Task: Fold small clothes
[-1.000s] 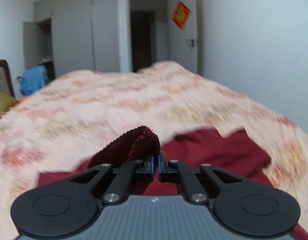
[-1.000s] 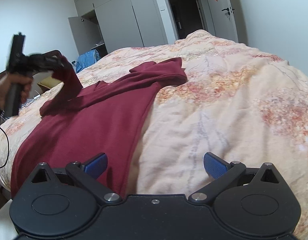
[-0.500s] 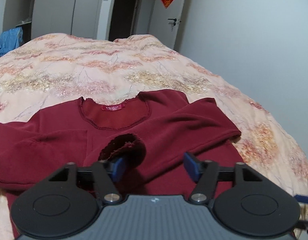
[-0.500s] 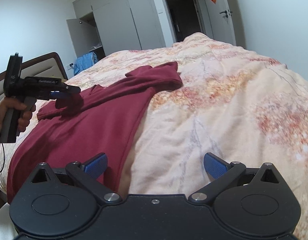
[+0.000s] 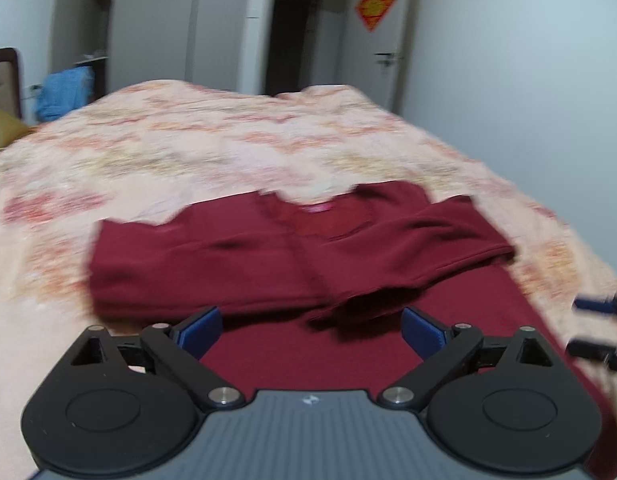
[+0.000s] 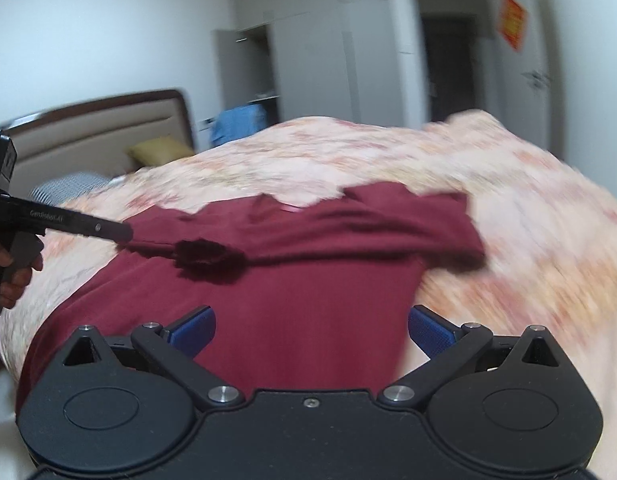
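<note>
A: What differs from a second ago?

B: The left gripper (image 5: 310, 330) was pinched shut on a sleeve cuff (image 6: 206, 258) of the dark red top (image 5: 292, 248), lifting it. Its jaws have just been opening, and now they stand wide apart with nothing between the blue pads; only the flat body of the top shows behind them. The cuff lies dropped on the garment, a dark ruffled patch left of centre in the right wrist view.

A: And the right gripper (image 6: 310, 330)?

B: Spread wide in both earlier frames and spread wide now, holding nothing. A second ago the quilt and the top's edge lay beyond its pads; now the red cloth fills the gap behind them. Both views are blurred.

A: Where is the top?

B: On the floral quilt (image 5: 236, 152), in the middle of both views, neckline toward the far side. Two sleeves are folded across the chest, one from each side, overlapping near the centre.

A: Counts?

B: One top, two sleeves, one cuff plainly seen. Two grippers. One hand (image 6: 12, 276) at the left edge of the right wrist view, round the left gripper's handle. One yellow pillow (image 6: 160, 150), one blue cloth (image 5: 64, 94) by the wardrobe, one red door ornament (image 5: 375, 4).
</note>
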{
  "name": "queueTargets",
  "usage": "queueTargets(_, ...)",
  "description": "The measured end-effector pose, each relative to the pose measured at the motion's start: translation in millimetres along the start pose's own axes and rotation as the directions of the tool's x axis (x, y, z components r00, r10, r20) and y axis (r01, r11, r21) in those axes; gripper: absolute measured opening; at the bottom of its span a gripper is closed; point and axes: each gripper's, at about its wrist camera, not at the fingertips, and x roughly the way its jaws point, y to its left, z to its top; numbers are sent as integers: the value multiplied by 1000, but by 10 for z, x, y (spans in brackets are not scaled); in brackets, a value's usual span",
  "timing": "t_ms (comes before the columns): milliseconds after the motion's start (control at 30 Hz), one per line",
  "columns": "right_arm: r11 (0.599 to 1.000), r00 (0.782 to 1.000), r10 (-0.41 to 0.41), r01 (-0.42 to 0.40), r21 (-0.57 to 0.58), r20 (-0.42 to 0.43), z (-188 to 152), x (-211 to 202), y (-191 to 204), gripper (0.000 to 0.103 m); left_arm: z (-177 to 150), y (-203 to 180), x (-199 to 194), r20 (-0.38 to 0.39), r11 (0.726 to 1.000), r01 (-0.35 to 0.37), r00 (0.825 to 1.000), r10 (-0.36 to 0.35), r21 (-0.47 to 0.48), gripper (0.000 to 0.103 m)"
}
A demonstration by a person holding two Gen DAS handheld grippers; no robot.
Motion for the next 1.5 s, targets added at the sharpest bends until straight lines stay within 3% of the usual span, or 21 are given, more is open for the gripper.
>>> queueTargets(100, 988, 998, 58, -61, -145, -19, 199, 316, 254, 100, -116, 295, -62, -27, 989, -148, 989, 148, 7, 101)
queueTargets(233, 915, 993, 111, -116, -387, -36, 322, 736, 688, 94, -244, 707, -21, -36, 948, -314, 948, 316, 52, 101)
queueTargets(333, 846, 992, 117, -124, -518, -47, 357, 1026, 948, 88, -276, 941, 108, -40, 919, -383, 921, 388, 94, 100)
queueTargets(433, 801, 992, 115, -125, -585, -55, 408, 1269, 1107, 77, -255, 1008, 257, -25, 906, -387, 918, 396, 170, 98)
queueTargets(533, 774, 992, 104, -121, -621, -64, 459, 1434, 1167, 48, -218, 1006, 343, 4, 894, -382, 920, 392, 234, 97)
queueTargets(567, 777, 992, 105, -123, -617, -67, 498, 1468, 1163, 31, -206, 1000, 366, 12, 892, -379, 922, 388, 247, 97)
queueTargets(600, 788, 991, 115, -132, -601, -67, 539, 1489, 1149, 17, -199, 997, 390, 20, 891, -374, 924, 382, 258, 96)
queueTargets(700, 873, 990, 144, -131, -470, -8, 752, 1448, 941, 5, -190, 1007, 422, 33, 890, -360, 930, 366, 280, 90)
queueTargets(767, 952, 989, 137, -117, -282, 50, 938, 1403, 688, 3, -191, 1047, 450, 32, 894, -355, 932, 360, 274, 84)
queueTargets(833, 991, 989, 125, -122, -47, 74, 1073, 1398, 355, 1, -192, 1082, 466, 37, 899, -354, 933, 357, 259, 83)
queueTargets(933, 970, 993, 99, -109, 215, 58, 1108, 1443, -86, 0, -182, 1096, 493, 53, 895, -357, 933, 356, 266, 82)
queueTargets(1033, 941, 998, 65, -66, 332, 15, 1040, 1515, -337, 0, -166, 1062, 546, 82, 874, -364, 930, 357, 322, 80)
queueTargets(1133, 924, 997, 79, -75, 375, 6, 943, 1505, -444, 20, -155, 1010, 596, 100, 855, -357, 933, 346, 376, 71)
queueTargets(1200, 909, 991, 137, -127, 398, 2, 891, 1509, -463, 51, -147, 990, 631, 89, 855, -336, 940, 329, 394, 59)
queueTargets(1267, 907, 983, 182, -157, 391, -28, 860, 1591, -409, 58, -146, 990, 664, 77, 861, -320, 945, 316, 396, 46)
queueTargets(1300, 910, 980, 193, -161, 381, -45, 846, 1600, -371, 58, -141, 988, 675, 74, 864, -315, 947, 311, 392, 41)
queueTargets(1367, 923, 980, 187, -150, 355, -73, 822, 1686, -283, 58, -133, 993, 680, 71, 866, -321, 945, 319, 383, 21)
queueTargets(1433, 941, 980, 172, -132, 313, -101, 810, 1773, -191, 43, -107, 994, 655, 67, 871, -332, 941, 331, 361, 13)
queueTargets(1467, 952, 981, 156, -118, 284, -115, 808, 1808, -141, 12, -93, 997, 621, 61, 877, -341, 938, 341, 339, 11)
queueTargets(1500, 962, 984, 131, -96, 255, -123, 796, 1831, -101, 2, -80, 1000, 579, 56, 885, -347, 936, 347, 312, 10)
